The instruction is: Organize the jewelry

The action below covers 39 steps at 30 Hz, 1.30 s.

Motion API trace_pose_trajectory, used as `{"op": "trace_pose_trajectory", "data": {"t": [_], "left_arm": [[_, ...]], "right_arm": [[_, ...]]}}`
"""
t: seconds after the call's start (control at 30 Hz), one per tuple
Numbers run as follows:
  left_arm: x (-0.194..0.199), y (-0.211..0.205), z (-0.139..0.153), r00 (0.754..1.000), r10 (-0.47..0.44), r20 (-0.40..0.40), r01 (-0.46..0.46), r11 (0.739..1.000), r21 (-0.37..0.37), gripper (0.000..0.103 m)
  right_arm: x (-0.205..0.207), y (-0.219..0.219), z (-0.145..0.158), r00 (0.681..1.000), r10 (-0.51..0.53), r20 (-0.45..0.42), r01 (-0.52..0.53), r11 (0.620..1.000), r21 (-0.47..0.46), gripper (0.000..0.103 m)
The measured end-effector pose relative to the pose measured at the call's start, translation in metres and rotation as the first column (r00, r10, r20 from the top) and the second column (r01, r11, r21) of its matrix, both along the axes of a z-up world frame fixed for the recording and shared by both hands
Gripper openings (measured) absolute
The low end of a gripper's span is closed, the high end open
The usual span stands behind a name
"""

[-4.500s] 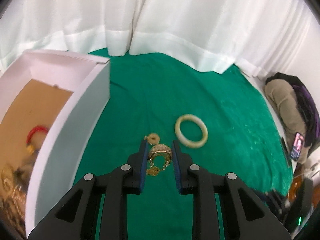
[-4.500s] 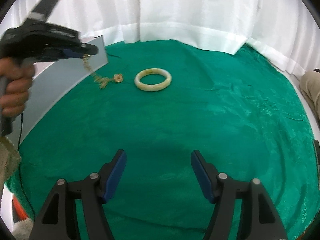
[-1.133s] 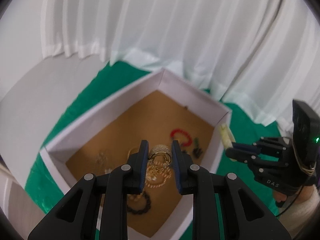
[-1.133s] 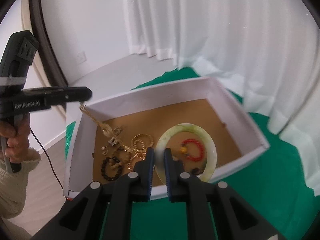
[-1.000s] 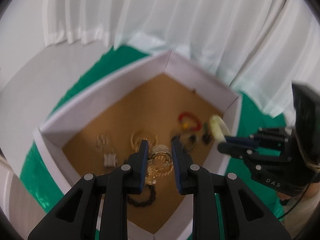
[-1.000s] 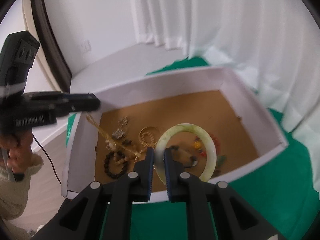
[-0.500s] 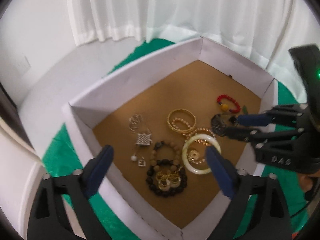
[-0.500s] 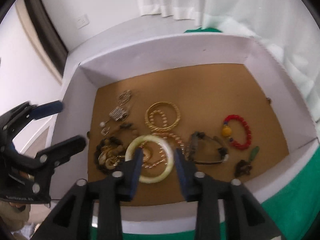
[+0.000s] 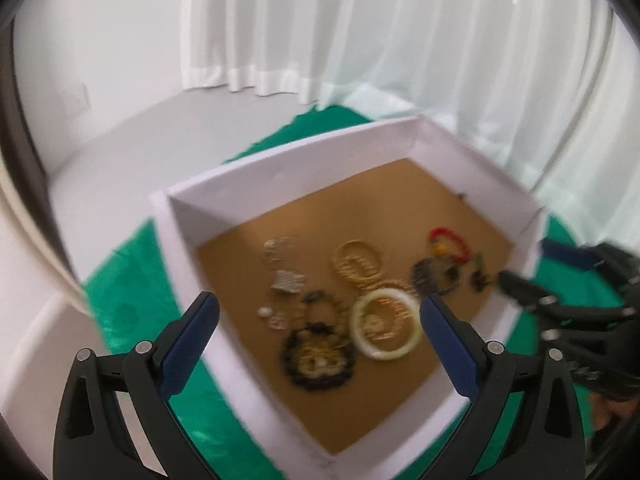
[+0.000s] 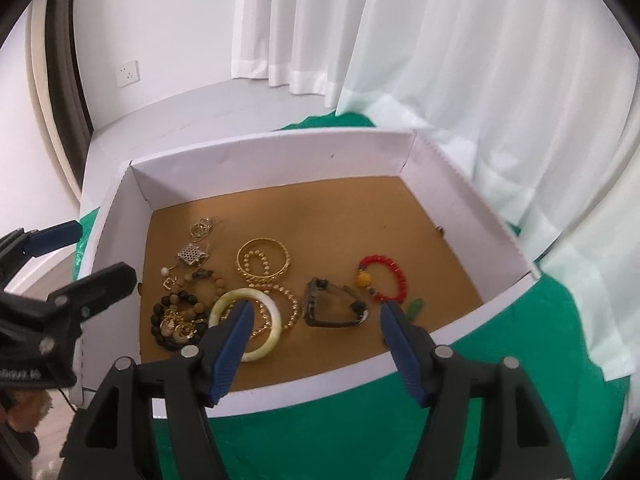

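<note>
A white curtain [image 10: 460,60] and a pale wall with a socket [image 10: 128,71] stand behind the worktop, which is covered by a green cloth [image 10: 500,380]. On the cloth sits the white box [image 10: 256,160] with its brown floor. A second ago both tools were clamped over this box, the left on the gold chain and the right on the pale bangle; both pieces now lie inside. The pale bangle [image 10: 245,323] rests flat near the front wall, over a string of gold beads. Just left of it the gold chain [image 10: 176,326] is heaped inside the dark bead bracelet [image 10: 172,320]. The left gripper [image 9: 320,332] stands wide apart and empty. The right gripper [image 10: 314,340] is opening, with nothing pressed between its jaws. The lettering on the left tool's body is too cut off to read.
</note>
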State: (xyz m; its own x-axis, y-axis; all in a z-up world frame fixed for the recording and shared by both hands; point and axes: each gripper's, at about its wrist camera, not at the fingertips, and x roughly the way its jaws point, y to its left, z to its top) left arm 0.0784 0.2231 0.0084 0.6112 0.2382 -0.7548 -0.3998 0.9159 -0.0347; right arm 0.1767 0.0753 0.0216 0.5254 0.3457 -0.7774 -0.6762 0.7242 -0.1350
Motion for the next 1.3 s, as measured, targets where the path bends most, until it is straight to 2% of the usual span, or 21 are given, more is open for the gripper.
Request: {"op": "trace_pose_trajectory", "data": {"t": [0.1, 0.17, 0.2, 0.27, 0.37, 0.53, 0.73, 0.93, 1.3], "left_arm": [[0.005, -0.011, 0.000, 0.998, 0.030, -0.049, -0.023, 0.988, 0.151, 0.101], [0.006, -0.016, -0.001, 0.996, 0.047, -0.077, -0.031, 0.979, 0.200, 0.101], [0.006, -0.016, -0.001, 0.996, 0.040, -0.077, -0.024, 0.979, 0.200, 0.101], [0.003, -0.015, 0.002, 0.998, 0.019, -0.065, -0.010, 0.990, 0.142, 0.101], [0.002, -0.009, 0.004, 0.998, 0.017, -0.060, -0.014, 0.999, 0.039, 0.102], [0.007, -0.007, 0.008, 0.996, 0.023, -0.089, -0.025, 0.999, -0.024, 0.102], [0.006, -0.008, 0.009, 0.991, 0.050, -0.126, -0.049, 0.999, 0.007, 0.102], [0.002, -0.001, 0.012, 0.990, 0.079, -0.119, -0.082, 0.996, -0.022, 0.102], [-0.001, 0.001, 0.038, 0.988, 0.103, -0.114, -0.109, 0.993, -0.043, 0.102]], "right_arm": [[-0.002, -0.001, 0.003, 1.000, -0.009, 0.018, 0.009, 1.000, -0.002, 0.067], [-0.003, -0.001, 0.005, 1.000, -0.016, 0.025, 0.016, 1.000, -0.005, 0.069], [-0.003, -0.001, 0.005, 0.999, -0.018, 0.028, 0.018, 1.000, -0.007, 0.071], [-0.004, 0.000, 0.005, 0.999, -0.023, 0.030, 0.023, 1.000, -0.010, 0.078], [-0.003, 0.001, 0.005, 1.000, -0.026, 0.004, 0.026, 1.000, -0.010, 0.078], [-0.002, 0.001, 0.007, 0.999, -0.033, -0.026, 0.033, 0.999, -0.010, 0.079], [0.002, 0.001, 0.008, 0.998, -0.046, -0.052, 0.045, 0.999, -0.008, 0.083], [0.004, -0.002, 0.012, 0.994, -0.056, -0.093, 0.057, 0.998, 0.004, 0.083], [0.003, -0.006, 0.033, 0.992, -0.057, -0.111, 0.059, 0.998, 0.012, 0.083]]}}
